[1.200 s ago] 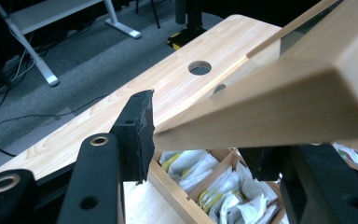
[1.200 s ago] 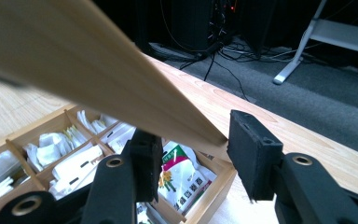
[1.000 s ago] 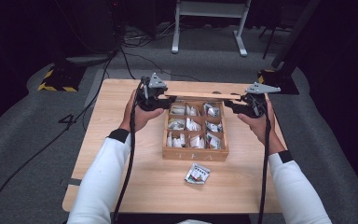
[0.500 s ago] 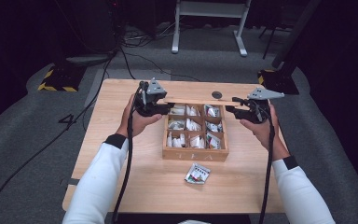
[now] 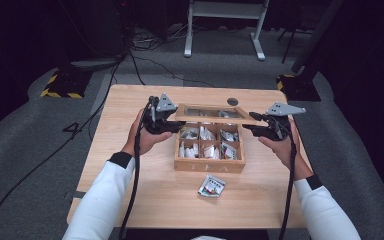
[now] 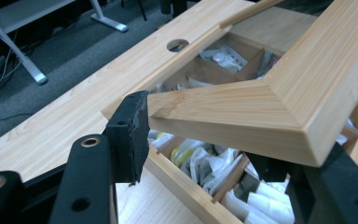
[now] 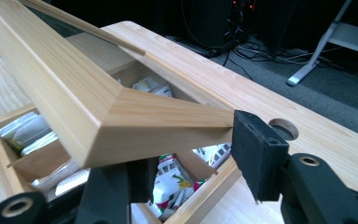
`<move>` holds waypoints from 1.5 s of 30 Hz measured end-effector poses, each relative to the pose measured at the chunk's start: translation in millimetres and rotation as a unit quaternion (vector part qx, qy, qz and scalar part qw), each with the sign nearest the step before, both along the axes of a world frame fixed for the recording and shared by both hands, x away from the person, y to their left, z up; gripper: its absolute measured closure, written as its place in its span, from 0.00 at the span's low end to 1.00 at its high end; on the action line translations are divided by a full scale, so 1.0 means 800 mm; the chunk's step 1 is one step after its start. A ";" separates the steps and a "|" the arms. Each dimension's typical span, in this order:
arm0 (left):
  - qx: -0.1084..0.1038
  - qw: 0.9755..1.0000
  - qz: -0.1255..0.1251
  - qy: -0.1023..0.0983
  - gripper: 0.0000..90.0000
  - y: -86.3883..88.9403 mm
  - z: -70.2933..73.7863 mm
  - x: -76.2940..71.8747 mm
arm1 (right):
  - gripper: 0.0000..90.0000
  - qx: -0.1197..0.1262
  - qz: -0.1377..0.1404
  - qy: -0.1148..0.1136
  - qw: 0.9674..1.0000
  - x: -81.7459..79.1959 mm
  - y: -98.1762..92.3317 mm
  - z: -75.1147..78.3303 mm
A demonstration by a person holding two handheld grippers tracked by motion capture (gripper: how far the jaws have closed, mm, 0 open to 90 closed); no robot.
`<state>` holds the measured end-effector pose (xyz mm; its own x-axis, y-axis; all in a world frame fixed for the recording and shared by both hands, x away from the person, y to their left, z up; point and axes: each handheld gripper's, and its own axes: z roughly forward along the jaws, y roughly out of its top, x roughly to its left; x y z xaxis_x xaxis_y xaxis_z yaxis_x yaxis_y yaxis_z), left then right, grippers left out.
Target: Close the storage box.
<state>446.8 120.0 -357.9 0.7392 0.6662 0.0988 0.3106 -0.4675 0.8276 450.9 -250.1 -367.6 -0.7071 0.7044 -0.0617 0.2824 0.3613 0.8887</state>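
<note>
A wooden box (image 5: 209, 166) with several compartments of tea packets stands mid-table. Its glass-paned wooden lid (image 5: 212, 119) hangs tilted over the box's far half, held at both ends. My left gripper (image 5: 173, 121) is shut on the lid's left end and my right gripper (image 5: 250, 128) on its right end. In the left gripper view one pad (image 6: 131, 133) presses the lid (image 6: 261, 107) at a corner, above the open box (image 6: 186, 191). The right gripper view has the lid (image 7: 98, 116) clamped between the jaws of the right gripper (image 7: 196, 163).
One loose tea packet (image 5: 212, 185) lies on the table (image 5: 130, 190) in front of the box. A round cable hole (image 5: 232, 101) sits near the far edge. Cables trail from both grippers down along the forearms. A desk frame stands on the floor beyond.
The lid has tipped from an edge-on bar above the box's back to a tilted position with its glass facing up. Both hands have shifted slightly with it.
</note>
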 end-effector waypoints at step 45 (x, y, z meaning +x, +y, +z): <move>0.040 0.999 -0.020 0.020 0.40 0.000 -0.053 -0.031 | 0.36 -0.020 0.041 0.054 0.997 -0.032 -0.009 -0.047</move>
<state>422.0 120.4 -400.0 0.7690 0.6278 0.1204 0.3230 -0.5440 0.7744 425.0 -257.1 -405.4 -0.7663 0.6424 -0.0094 0.3437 0.4223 0.8388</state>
